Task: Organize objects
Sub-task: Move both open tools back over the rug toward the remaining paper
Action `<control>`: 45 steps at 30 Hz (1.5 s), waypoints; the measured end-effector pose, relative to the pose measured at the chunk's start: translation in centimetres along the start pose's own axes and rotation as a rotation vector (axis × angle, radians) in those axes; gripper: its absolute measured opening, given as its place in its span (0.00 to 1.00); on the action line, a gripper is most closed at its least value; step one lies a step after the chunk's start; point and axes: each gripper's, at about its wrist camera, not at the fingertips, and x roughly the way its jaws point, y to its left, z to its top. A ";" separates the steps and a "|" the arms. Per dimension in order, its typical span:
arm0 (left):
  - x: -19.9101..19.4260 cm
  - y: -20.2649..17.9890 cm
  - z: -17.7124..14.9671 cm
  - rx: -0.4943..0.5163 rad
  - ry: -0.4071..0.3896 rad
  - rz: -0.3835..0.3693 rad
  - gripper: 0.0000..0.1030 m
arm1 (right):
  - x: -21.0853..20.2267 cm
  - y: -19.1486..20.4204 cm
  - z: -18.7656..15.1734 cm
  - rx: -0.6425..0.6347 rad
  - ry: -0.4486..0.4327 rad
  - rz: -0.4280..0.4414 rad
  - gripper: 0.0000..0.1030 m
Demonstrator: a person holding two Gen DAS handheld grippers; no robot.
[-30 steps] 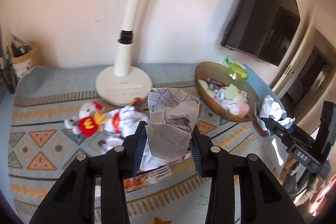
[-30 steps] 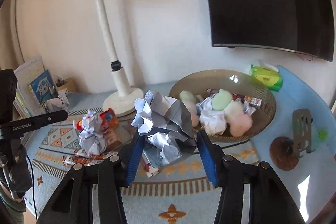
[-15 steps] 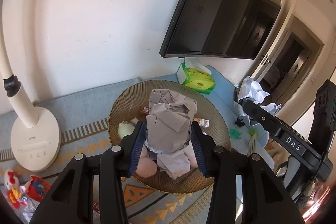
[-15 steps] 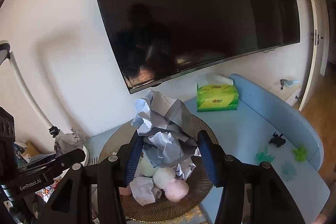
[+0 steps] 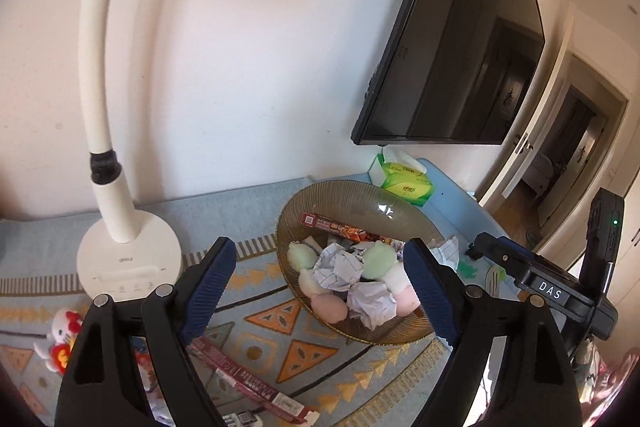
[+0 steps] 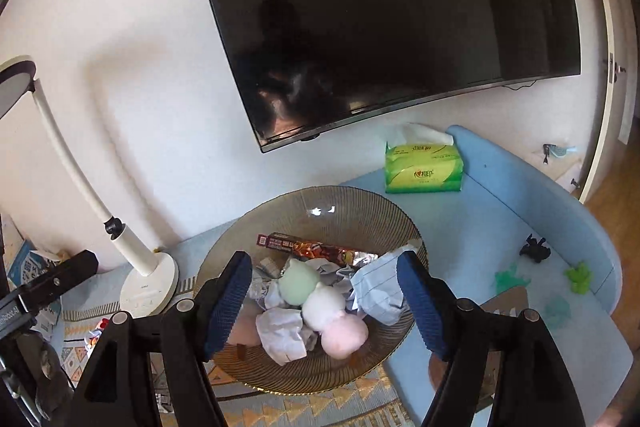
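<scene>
While both grippers' jaws are opening empty above the ribbed amber glass bowl (image 5: pixel 400 203), lift them clear without snagging crumpled paper (image 6: pixel 280 335).

We faced a plain white wall (image 5: pixel 240 67). A dark flat screen (image 6: pixel 380 19) was mounted on it, switched off, with a dim reflection on its glass. A white desk lamp (image 5: pixel 128 259) stood on its round base near the wall, its neck curving upward. The surface below carried a blue cloth with orange triangle patterns (image 5: pixel 280 339) on the left and a plain light-blue top (image 6: pixel 500 227) on the right. A doorway with a white frame (image 5: pixel 560 131) opened at the right onto a darker room. Wooden flooring (image 6: pixel 616 219) showed beyond the table edge. Daylight lit the wall evenly.
</scene>
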 end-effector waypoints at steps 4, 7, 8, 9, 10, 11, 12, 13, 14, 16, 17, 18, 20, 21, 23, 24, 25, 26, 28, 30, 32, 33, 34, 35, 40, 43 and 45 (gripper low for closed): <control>-7.3 1.3 -0.8 0.044 -0.110 0.064 0.87 | -2.1 3.2 -1.2 -0.041 -0.007 0.062 0.73; -12.6 3.2 -1.8 0.003 -0.223 0.155 1.00 | -3.3 6.6 -2.3 -0.090 -0.008 0.124 0.77; -14.2 4.1 -2.4 -0.025 -0.267 0.200 1.00 | -3.6 7.9 -2.8 -0.114 -0.007 0.142 0.78; -15.6 5.1 -3.1 -0.050 -0.304 0.240 1.00 | -3.6 9.3 -3.3 -0.142 -0.003 0.156 0.79; -16.8 6.2 -3.9 -0.070 -0.334 0.275 1.00 | -3.5 10.6 -4.0 -0.171 0.004 0.168 0.80; -17.7 7.3 -4.6 -0.086 -0.342 0.320 1.00 | -3.4 11.9 -4.8 -0.200 0.015 0.178 0.80; -17.9 8.5 -5.1 -0.101 -0.317 0.367 1.00 | -3.1 13.1 -5.7 -0.223 0.028 0.189 0.80; -17.9 10.0 -5.9 -0.116 -0.273 0.399 1.00 | -2.7 14.0 -6.6 -0.241 0.045 0.199 0.80; -17.5 11.6 -6.9 -0.137 -0.225 0.408 1.00 | -2.1 14.8 -7.7 -0.253 0.066 0.209 0.81; -16.3 14.8 -9.7 -0.189 -0.147 0.428 1.00 | -0.6 15.9 -10.1 -0.264 0.116 0.230 0.81; -15.4 16.4 -11.2 -0.219 -0.105 0.461 1.00 | 0.3 16.2 -11.6 -0.277 0.132 0.226 0.81; -14.7 17.8 -13.1 -0.241 -0.062 0.489 1.00 | 1.1 16.5 -13.1 -0.297 0.143 0.210 0.81; -12.6 20.4 -16.2 -0.287 0.033 0.526 0.99 | 2.7 16.9 -16.0 -0.338 0.154 0.230 0.81; -11.7 21.5 -17.4 -0.303 0.066 0.537 0.99 | 3.2 17.1 -17.2 -0.364 0.155 0.248 0.81; -10.8 22.6 -19.3 -0.318 0.091 0.572 0.99 | 4.1 17.7 -19.0 -0.421 0.173 0.234 0.81; -10.5 22.8 -19.8 -0.318 0.091 0.589 0.99 | 4.3 18.2 -19.3 -0.451 0.184 0.217 0.81; -10.2 23.0 -20.0 -0.326 0.107 0.596 0.99 | 4.1 18.5 -19.3 -0.470 0.168 0.214 0.82; -10.1 23.1 -19.9 -0.330 0.116 0.582 0.99 | 4.0 18.6 -19.4 -0.477 0.153 0.212 0.84; -10.3 23.0 -20.0 -0.326 0.101 0.584 0.99 | 4.3 18.8 -19.6 -0.487 0.162 0.180 0.89; -9.9 23.2 -20.0 -0.331 0.129 0.597 0.99 | 4.6 19.0 -19.8 -0.498 0.169 0.158 0.89; -9.5 23.5 -20.1 -0.341 0.157 0.605 0.99 | 4.7 19.0 -19.9 -0.504 0.174 0.155 0.89; -9.4 23.7 -20.1 -0.349 0.165 0.614 0.99 | 4.6 19.0 -19.9 -0.506 0.172 0.158 0.89; -9.4 23.7 -20.1 -0.356 0.163 0.619 0.99 | 4.5 19.0 -19.9 -0.508 0.166 0.161 0.89; -9.6 23.8 -20.2 -0.361 0.154 0.618 0.99 | 4.4 19.1 -20.0 -0.512 0.160 0.162 0.89; -9.9 23.7 -20.1 -0.361 0.147 0.574 0.99 | 4.4 19.5 -20.2 -0.532 0.161 0.155 0.89; -9.4 23.2 -18.8 -0.334 0.151 0.526 0.99 | 4.2 19.6 -20.3 -0.541 0.151 0.161 0.89; -9.2 22.8 -17.1 -0.310 0.125 0.488 0.99 | 4.0 19.8 -20.4 -0.554 0.145 0.163 0.89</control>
